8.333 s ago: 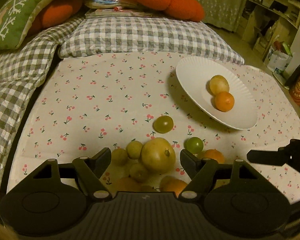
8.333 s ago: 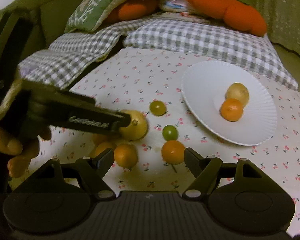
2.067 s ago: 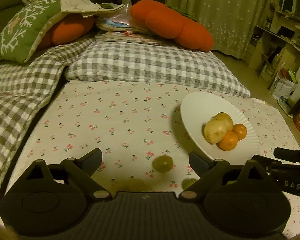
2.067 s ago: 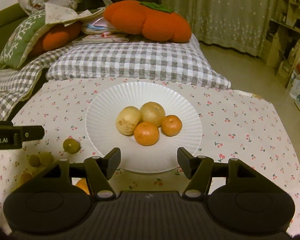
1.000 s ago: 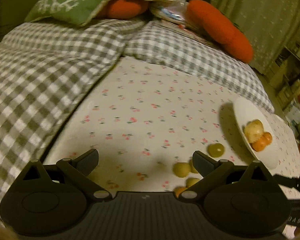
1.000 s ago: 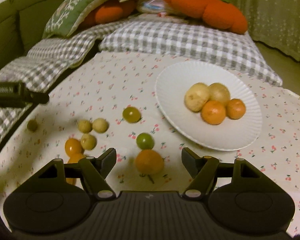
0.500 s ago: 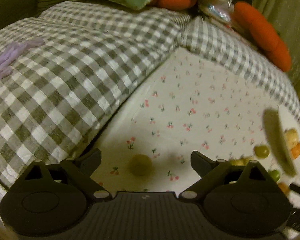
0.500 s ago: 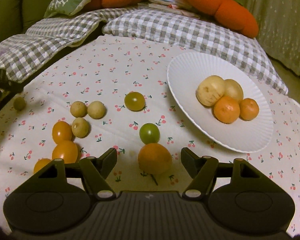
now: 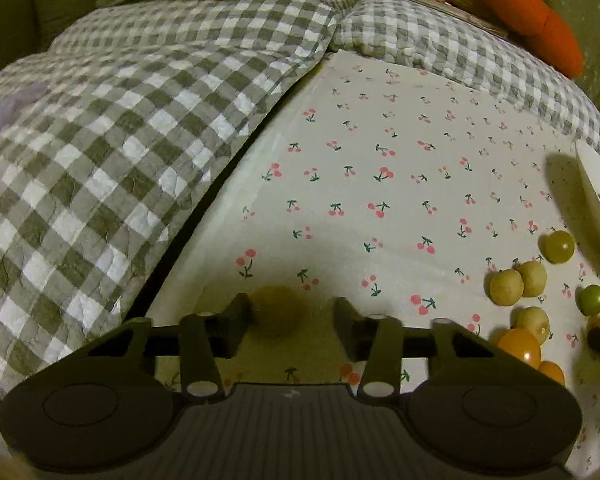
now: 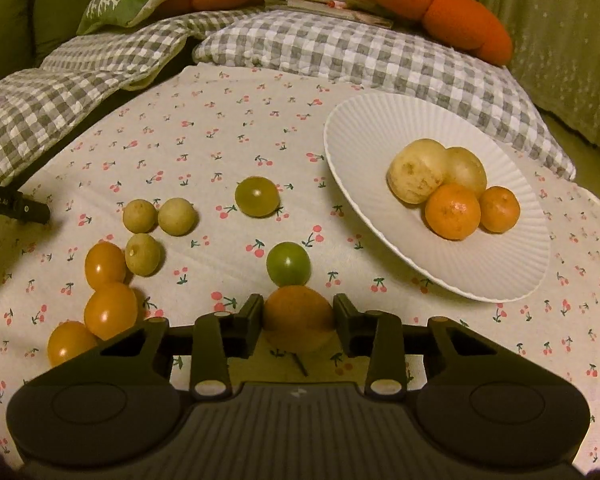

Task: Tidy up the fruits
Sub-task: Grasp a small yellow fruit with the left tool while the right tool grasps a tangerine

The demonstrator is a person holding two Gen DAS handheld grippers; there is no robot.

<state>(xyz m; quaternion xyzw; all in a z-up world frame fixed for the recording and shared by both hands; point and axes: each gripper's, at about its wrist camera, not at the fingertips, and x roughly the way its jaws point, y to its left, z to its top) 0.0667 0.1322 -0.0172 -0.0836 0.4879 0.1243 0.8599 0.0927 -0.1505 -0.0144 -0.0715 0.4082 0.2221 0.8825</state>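
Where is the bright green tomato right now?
In the right wrist view the green tomato lies on the cloth, just beyond the orange between the right gripper's jaws, left of the plate.

Dim yellowish light; checked quilt (image 9: 112, 152) at left, orange cushion (image 10: 440, 4) upper right, pale curtain (image 10: 560, 32) far right

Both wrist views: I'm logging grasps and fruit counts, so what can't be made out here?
- Left wrist view: the small fruit between the left hand-held gripper's fingers lies in shadow; contact is unclear.
- Left wrist view: the plate is cut off by the right edge.
- Right wrist view: the orange's underside is hidden behind the right hand-held gripper.
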